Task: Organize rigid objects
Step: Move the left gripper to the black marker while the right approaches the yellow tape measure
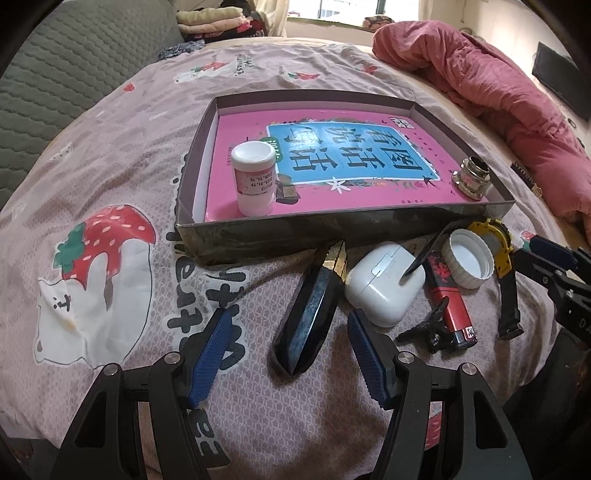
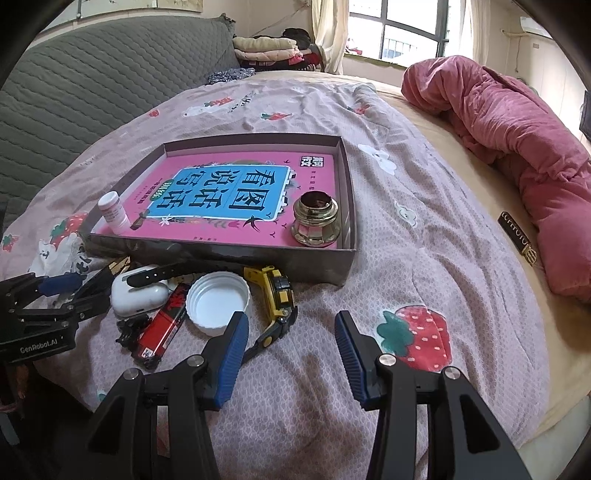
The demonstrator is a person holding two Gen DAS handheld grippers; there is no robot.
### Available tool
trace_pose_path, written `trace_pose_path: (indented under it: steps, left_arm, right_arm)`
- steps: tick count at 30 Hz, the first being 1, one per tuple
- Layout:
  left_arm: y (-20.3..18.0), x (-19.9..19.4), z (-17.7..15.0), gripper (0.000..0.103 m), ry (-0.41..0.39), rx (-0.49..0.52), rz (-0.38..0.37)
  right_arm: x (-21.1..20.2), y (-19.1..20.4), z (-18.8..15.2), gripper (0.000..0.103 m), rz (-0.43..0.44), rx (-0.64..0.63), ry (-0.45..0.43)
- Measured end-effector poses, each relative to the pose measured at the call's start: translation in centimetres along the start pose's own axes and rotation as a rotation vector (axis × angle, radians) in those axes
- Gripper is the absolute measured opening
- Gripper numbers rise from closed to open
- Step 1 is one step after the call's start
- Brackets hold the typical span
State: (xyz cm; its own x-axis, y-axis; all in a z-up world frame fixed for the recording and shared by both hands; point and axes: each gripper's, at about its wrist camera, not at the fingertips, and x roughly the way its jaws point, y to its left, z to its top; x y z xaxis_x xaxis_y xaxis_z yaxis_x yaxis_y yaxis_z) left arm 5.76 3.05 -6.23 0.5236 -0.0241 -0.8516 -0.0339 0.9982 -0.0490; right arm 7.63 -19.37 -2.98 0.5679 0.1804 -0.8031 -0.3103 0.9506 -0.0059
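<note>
Clutter at two o'clock of the empty, spread left gripper (image 1: 284, 354), the white case (image 1: 384, 282), could snag its fingers closing on the dark blade-like piece (image 1: 308, 314); the right gripper (image 2: 291, 354) also gapes empty.

You have a strawberry-print bedsheet (image 2: 388, 236) as the work surface. A crumpled red quilt (image 2: 517, 129) lies along its right side. A grey quilted headboard (image 2: 81, 81) stands at the far left, folded clothes (image 2: 273, 50) stacked beside the window (image 2: 402, 29).

Bottle (image 1: 255, 181) and jar (image 1: 472, 178) stand in box (image 1: 258, 236).
</note>
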Motion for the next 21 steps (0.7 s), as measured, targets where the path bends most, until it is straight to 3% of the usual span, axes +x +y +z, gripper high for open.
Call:
trace_pose_path:
  steps: [21]
  left_arm:
    - [0.1,0.6,0.4,0.065,-0.026,0.016,0.017]
  right_arm:
    - [3.8,0.9,0.4,0.046,-0.021,-0.027,0.108]
